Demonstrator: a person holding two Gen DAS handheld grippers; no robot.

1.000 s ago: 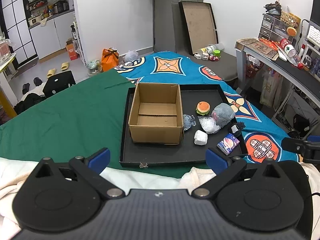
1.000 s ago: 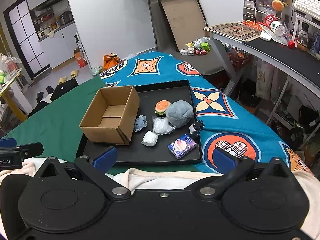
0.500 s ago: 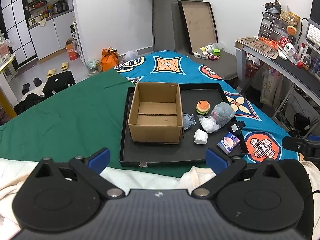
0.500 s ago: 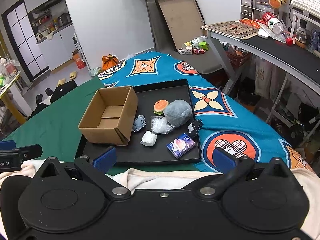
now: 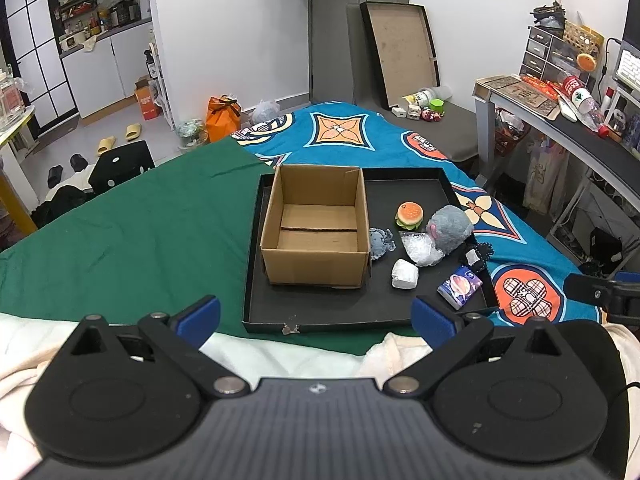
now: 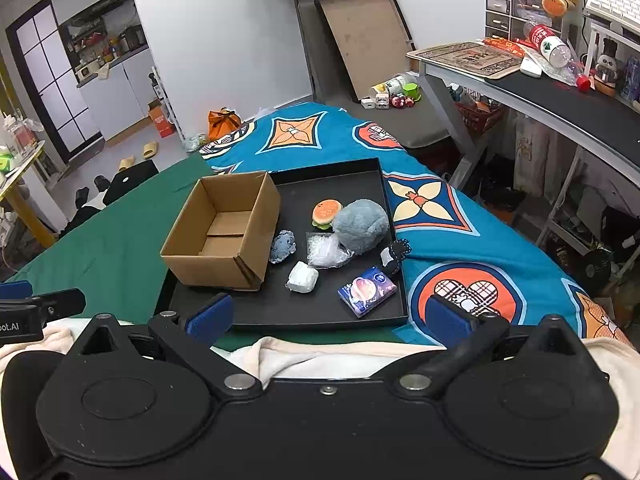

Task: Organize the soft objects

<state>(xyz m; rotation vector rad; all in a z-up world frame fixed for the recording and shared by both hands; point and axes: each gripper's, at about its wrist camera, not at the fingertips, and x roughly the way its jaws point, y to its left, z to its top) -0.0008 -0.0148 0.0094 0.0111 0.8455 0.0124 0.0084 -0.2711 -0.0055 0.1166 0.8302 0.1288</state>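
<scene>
Barely anything has shifted in the last second: the right wrist view has eased slightly, so the tray sits a touch lower in it, while the left view looks unchanged. Left gripper (image 5: 314, 316) hangs back over pale bedding, blue-padded fingers (image 5: 199, 314) spread wide, nothing between them. Ahead of it the black tray (image 5: 320, 322) rests where green cloth (image 5: 132, 240) meets blue patterned cloth (image 5: 532, 248). On the tray's left half stands the cardboard box (image 5: 316, 236), open-topped and empty. Just right of the box lies a small grey-blue plush (image 5: 380, 242), then a white wrapped lump (image 5: 405, 274), a clear crinkled bag (image 5: 422, 246), a burger toy (image 5: 409, 216) and a round grey plush (image 5: 450, 228), the bag touching the grey plush. Nearer the tray's right rim sit a purple packet (image 5: 460, 286) and a black-and-white piece (image 5: 476, 256) on the edge. Right gripper (image 6: 326, 316) is likewise held wide and empty, short of the tray.
</scene>
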